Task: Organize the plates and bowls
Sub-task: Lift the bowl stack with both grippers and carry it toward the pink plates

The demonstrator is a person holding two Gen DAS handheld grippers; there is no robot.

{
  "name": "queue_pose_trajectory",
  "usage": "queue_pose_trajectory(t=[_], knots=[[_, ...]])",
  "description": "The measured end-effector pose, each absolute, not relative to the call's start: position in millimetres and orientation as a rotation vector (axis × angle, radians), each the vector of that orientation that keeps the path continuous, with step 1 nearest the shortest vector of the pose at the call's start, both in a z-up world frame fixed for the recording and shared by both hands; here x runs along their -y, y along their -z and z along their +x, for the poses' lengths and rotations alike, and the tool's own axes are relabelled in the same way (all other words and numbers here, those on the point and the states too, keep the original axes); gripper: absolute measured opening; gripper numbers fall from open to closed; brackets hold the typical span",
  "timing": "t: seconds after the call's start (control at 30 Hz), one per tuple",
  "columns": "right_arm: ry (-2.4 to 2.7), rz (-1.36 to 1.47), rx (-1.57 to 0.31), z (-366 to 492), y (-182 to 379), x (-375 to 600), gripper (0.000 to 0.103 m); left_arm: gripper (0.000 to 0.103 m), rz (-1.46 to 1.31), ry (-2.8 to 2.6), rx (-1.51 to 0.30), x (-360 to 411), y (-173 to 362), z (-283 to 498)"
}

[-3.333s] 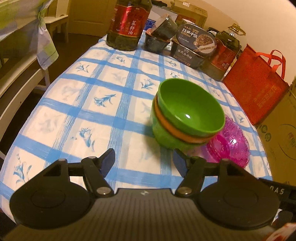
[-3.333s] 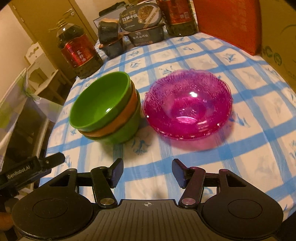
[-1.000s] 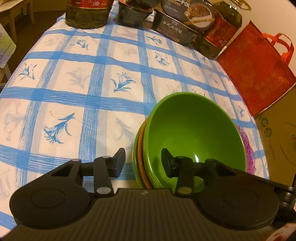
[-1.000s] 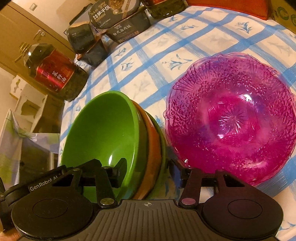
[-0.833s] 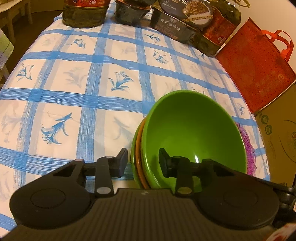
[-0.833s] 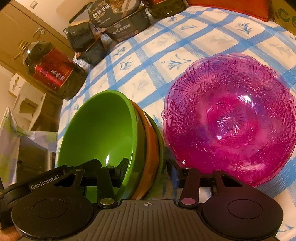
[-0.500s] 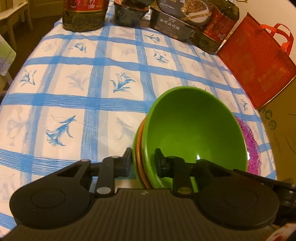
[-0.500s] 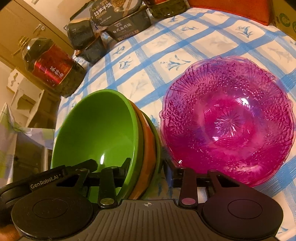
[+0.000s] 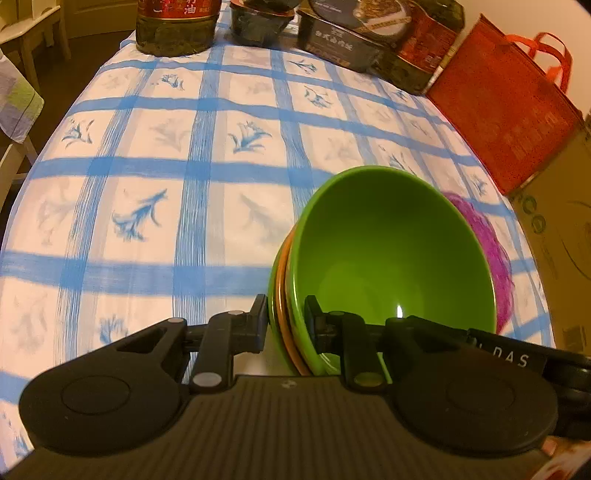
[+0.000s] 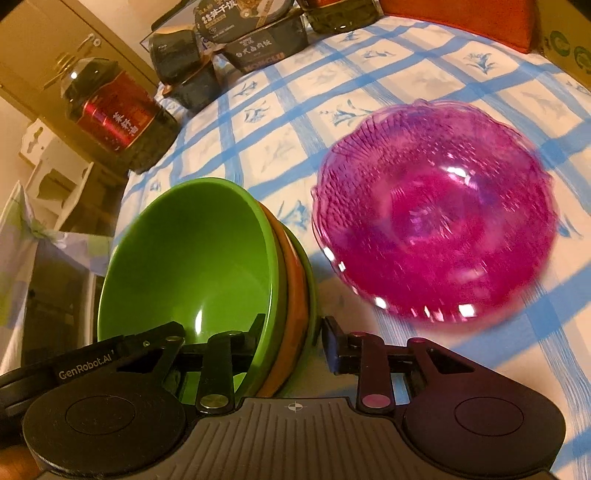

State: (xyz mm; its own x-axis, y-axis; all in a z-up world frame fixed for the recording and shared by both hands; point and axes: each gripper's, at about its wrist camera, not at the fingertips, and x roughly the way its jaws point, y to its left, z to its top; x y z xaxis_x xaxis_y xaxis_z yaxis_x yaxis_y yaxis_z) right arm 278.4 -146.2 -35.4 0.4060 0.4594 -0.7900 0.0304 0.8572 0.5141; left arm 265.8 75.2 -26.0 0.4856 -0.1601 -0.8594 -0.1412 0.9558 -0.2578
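A stack of three nested bowls, green over orange over green (image 9: 391, 254) (image 10: 192, 258), is tilted off the blue-checked tablecloth (image 9: 184, 155). My left gripper (image 9: 286, 317) is shut on the stack's near rim, one finger inside the top bowl, one outside. My right gripper (image 10: 293, 341) grips the opposite rim the same way. A pink glass bowl (image 10: 436, 218) sits on the cloth right of the stack; in the left wrist view it (image 9: 491, 240) shows partly behind the stack.
Oil bottles (image 9: 173, 26) (image 10: 114, 118), dark food tubs and boxes (image 10: 255, 40) line the table's far end. A red bag (image 9: 506, 107) and a cardboard box (image 9: 557, 221) stand along the right side. A chair (image 9: 22, 55) is off the left edge.
Both grippers closed onto the rims of the bowl stack from opposite sides. The stack has tilted and risen a little; the views shifted slightly.
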Motion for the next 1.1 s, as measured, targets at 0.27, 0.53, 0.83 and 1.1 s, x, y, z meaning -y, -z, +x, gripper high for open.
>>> queue_pose_trajectory(t=[0.27, 0.53, 0.83, 1.1], knots=[[-0.270, 0.513, -1.123, 227, 26, 178, 0.031, 0.018, -0.317, 0.041, -1.072, -47, 21, 215], [-0.260, 0.497, -1.089, 179, 13, 215, 0.032, 0.018, -0.319, 0.072, -1.061, -7, 13, 167], [-0.248, 0.490, -1.075, 139, 7, 251, 0.031, 0.018, -0.313, 0.088, -1.055, 31, 11, 130], [-0.243, 0.495, -1.081, 121, 8, 270, 0.031, 0.018, -0.308, 0.094, -1.057, 50, 13, 112]])
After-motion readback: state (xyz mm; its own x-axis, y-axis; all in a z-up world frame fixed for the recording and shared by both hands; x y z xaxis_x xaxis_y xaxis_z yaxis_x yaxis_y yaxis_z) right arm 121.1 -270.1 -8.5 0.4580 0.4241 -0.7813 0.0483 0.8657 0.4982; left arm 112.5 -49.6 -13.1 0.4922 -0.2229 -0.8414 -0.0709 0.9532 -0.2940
